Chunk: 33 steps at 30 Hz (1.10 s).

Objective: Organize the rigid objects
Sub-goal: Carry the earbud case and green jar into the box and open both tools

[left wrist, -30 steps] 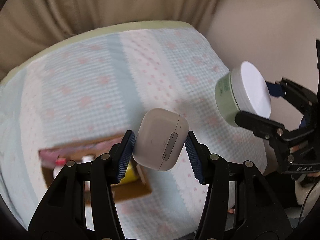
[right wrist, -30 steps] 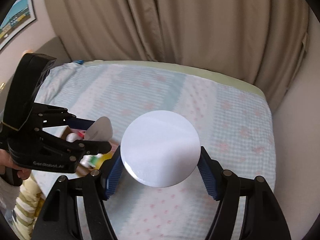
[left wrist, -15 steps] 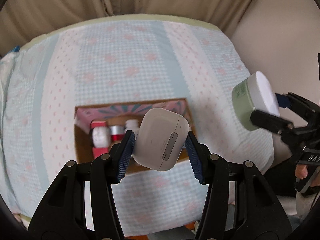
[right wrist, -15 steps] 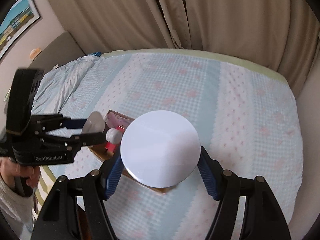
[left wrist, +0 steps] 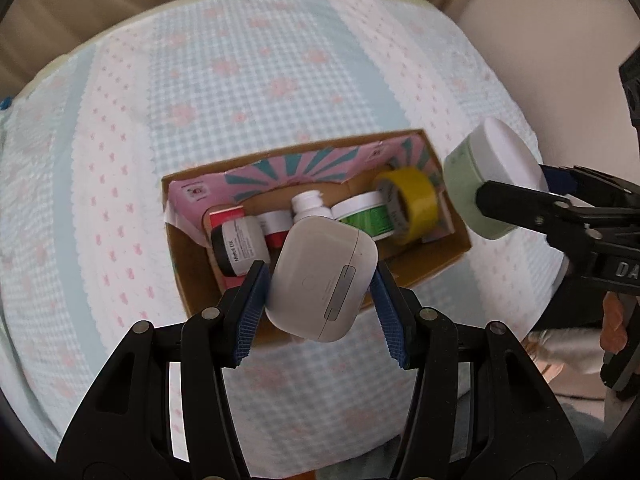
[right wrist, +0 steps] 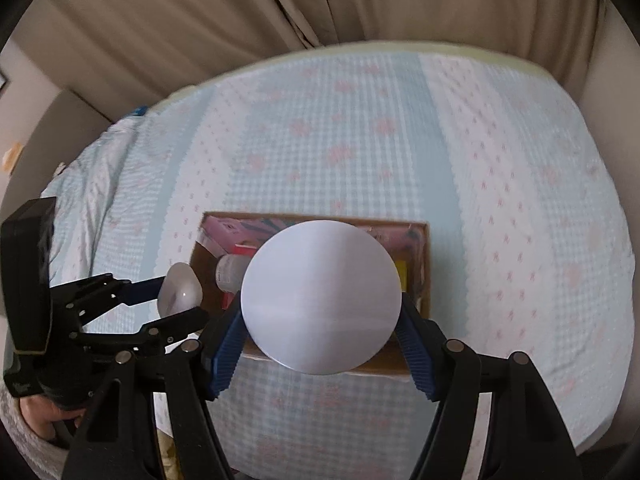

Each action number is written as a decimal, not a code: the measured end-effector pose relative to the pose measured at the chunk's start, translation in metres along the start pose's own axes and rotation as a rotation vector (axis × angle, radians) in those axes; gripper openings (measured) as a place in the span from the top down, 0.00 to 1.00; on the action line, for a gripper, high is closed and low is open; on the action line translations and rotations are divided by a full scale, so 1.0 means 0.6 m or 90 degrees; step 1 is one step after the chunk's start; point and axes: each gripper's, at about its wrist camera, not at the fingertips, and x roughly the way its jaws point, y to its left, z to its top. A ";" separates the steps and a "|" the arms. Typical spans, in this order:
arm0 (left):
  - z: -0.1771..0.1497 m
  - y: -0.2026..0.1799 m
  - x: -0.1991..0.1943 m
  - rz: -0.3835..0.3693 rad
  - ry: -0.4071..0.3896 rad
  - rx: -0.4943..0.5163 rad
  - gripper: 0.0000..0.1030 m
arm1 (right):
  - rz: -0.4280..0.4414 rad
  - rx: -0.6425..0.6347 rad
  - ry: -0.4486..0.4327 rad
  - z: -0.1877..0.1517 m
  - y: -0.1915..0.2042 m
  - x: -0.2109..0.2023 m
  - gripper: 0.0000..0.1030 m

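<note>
Your left hand-held gripper pinches a white earbud case between its blue pads, poised above the near end of an open cardboard box that sits on the bed. Just to its right, your right hand-held gripper clamps a pale green jar with a white lid across its sides, hanging over the middle of the same box in the right wrist view.

Beyond the left gripper's tips, the box already holds a fair share of the sorting: a dark-capped tube, a small white bottle, a green-banded tub and a roll of yellow tape, packed side by side against the pink-lined far wall.

Judged from this, you are well into the job, with two pieces left in hand and neither yet let go. Free floor shows only at the near corner under the earbud case; whether the jar has a clear gap below it cannot be told, since its lid hides that part of the box. No other loose items show on the bedspread.
</note>
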 end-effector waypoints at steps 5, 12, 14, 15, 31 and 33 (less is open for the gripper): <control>0.002 0.019 0.045 -0.007 0.028 0.013 0.52 | -0.021 0.028 0.044 0.008 0.001 0.066 0.36; 0.004 0.030 0.108 -0.004 0.059 0.021 0.52 | -0.030 0.039 0.103 0.038 -0.008 0.156 0.36; 0.003 0.032 0.129 -0.003 0.069 0.023 0.52 | -0.032 0.034 0.121 0.048 -0.009 0.185 0.36; 0.002 0.033 0.136 -0.003 0.072 0.025 0.52 | -0.033 0.030 0.128 0.050 -0.009 0.197 0.36; 0.003 0.026 0.160 0.005 0.067 0.040 0.00 | -0.002 0.035 0.185 0.072 0.001 0.293 0.25; -0.001 0.024 0.151 0.013 0.051 0.044 0.00 | -0.004 0.049 0.166 0.075 -0.003 0.282 0.00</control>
